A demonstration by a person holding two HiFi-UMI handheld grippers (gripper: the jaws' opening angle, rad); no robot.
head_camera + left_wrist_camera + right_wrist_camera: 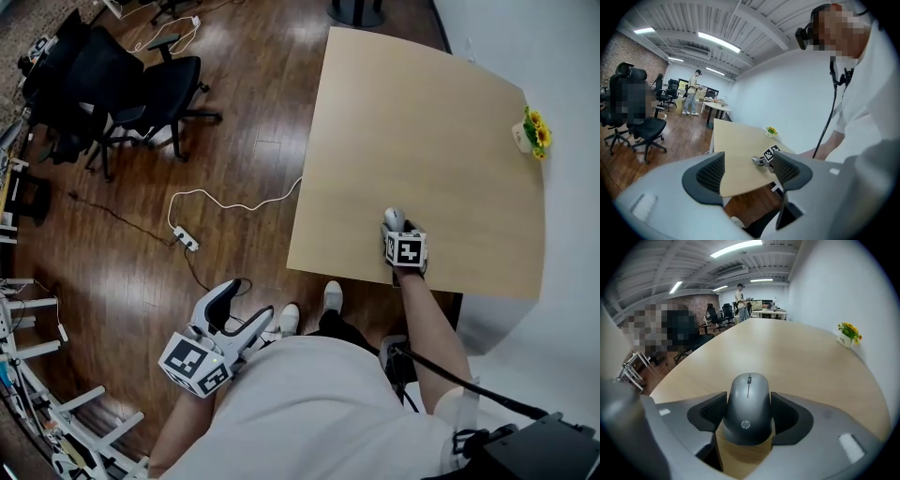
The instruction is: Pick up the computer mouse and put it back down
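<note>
A grey computer mouse [749, 406] sits between the two dark pads of my right gripper [749, 401], which press on its left and right sides, so the gripper is shut on it. In the head view the mouse [395, 217] pokes out ahead of the right gripper [397, 227] near the front edge of the light wooden table [422, 122]. I cannot tell whether it rests on the wood or hangs just above it. My left gripper [246, 298] is open and holds nothing, low at the left over the floor, away from the table. Its own view shows the jaws spread [750, 171] and the mouse [757, 159] far off.
A small pot of yellow flowers [532, 131] stands at the table's far right edge. Black office chairs [131, 94] and a white power strip with its cable [187, 239] are on the wooden floor to the left. A person [740, 301] stands far back by other desks.
</note>
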